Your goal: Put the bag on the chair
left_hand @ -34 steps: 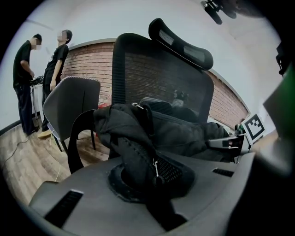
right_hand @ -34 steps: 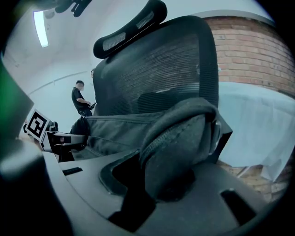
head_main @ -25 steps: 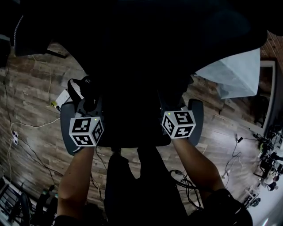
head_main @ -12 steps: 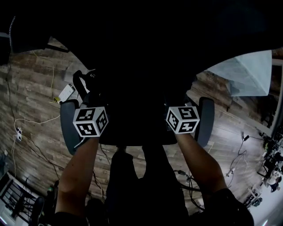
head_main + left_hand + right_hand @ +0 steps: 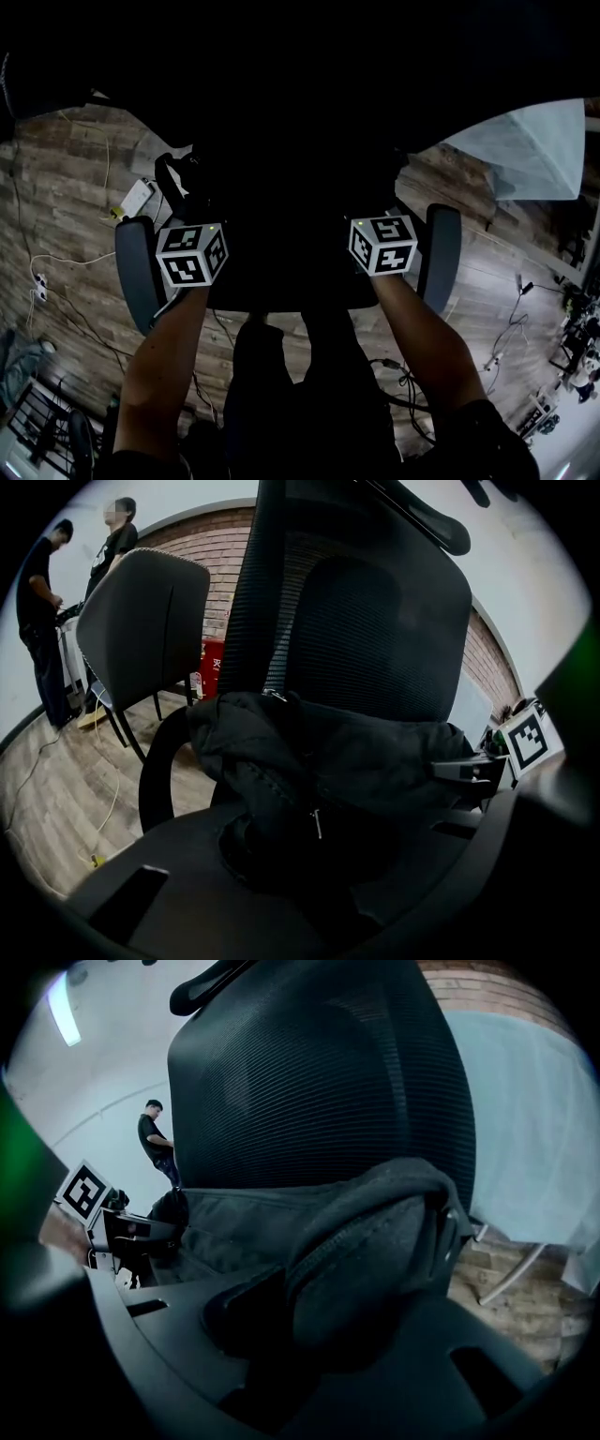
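A black fabric bag [image 5: 356,761] hangs between my two grippers, right in front of the mesh backrest [image 5: 384,630] of a black office chair. My left gripper [image 5: 300,855] is shut on the bag's crumpled fabric near a zip pull. On the bag's other end, by its padded zipped edge [image 5: 356,1232], my right gripper [image 5: 281,1326] is shut too. In the head view the bag is lost in the dark. Only the two marker cubes [image 5: 190,253] [image 5: 382,246] show, between the chair's armrests [image 5: 134,272] [image 5: 441,255]. Whether the bag touches the seat cannot be told.
A second, grey chair [image 5: 141,621] stands left of the office chair, with people [image 5: 42,621] beyond it. A white covered table [image 5: 525,150] is at the right. Cables [image 5: 56,262] and a power strip [image 5: 136,197] lie on the wooden floor.
Both grippers have sunk with the bag toward the chair seat. The armrests now stand further out on either side of the cubes. Both grips look the same.
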The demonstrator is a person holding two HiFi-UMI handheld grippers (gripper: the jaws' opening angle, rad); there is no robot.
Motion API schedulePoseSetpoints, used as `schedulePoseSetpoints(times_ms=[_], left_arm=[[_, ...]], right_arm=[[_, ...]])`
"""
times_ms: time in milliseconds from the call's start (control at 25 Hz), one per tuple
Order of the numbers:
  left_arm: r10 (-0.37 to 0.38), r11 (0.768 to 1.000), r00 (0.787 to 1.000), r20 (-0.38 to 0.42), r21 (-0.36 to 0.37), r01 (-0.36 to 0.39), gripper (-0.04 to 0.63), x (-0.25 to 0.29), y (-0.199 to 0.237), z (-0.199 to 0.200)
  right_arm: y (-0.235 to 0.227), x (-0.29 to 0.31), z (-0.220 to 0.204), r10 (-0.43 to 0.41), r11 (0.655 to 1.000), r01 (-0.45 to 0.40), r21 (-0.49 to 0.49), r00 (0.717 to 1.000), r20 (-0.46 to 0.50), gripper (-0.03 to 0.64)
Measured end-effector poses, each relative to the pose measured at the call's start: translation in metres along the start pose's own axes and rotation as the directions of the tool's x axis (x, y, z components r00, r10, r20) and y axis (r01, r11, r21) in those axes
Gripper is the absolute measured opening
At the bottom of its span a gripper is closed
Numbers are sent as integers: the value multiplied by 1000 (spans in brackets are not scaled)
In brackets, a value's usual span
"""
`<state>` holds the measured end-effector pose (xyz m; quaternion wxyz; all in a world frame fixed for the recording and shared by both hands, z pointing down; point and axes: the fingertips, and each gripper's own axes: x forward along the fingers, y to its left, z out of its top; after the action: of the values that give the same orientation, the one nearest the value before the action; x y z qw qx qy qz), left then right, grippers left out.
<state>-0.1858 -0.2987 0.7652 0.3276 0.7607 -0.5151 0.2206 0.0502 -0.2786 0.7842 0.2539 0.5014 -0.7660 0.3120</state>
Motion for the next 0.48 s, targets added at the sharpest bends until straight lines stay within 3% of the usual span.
schedulePoseSetpoints(times_ms=[200, 480], left_arm=[[6, 1000, 1000, -6, 8, -6, 52, 15, 0, 0], [24, 999, 998, -60, -25, -26, 55, 22, 5, -5]], right_arm=[[-9, 8, -5, -2, 1000, 2, -3, 1000, -4, 110], [-14, 22, -19, 18, 998, -14, 63, 999, -51, 127]])
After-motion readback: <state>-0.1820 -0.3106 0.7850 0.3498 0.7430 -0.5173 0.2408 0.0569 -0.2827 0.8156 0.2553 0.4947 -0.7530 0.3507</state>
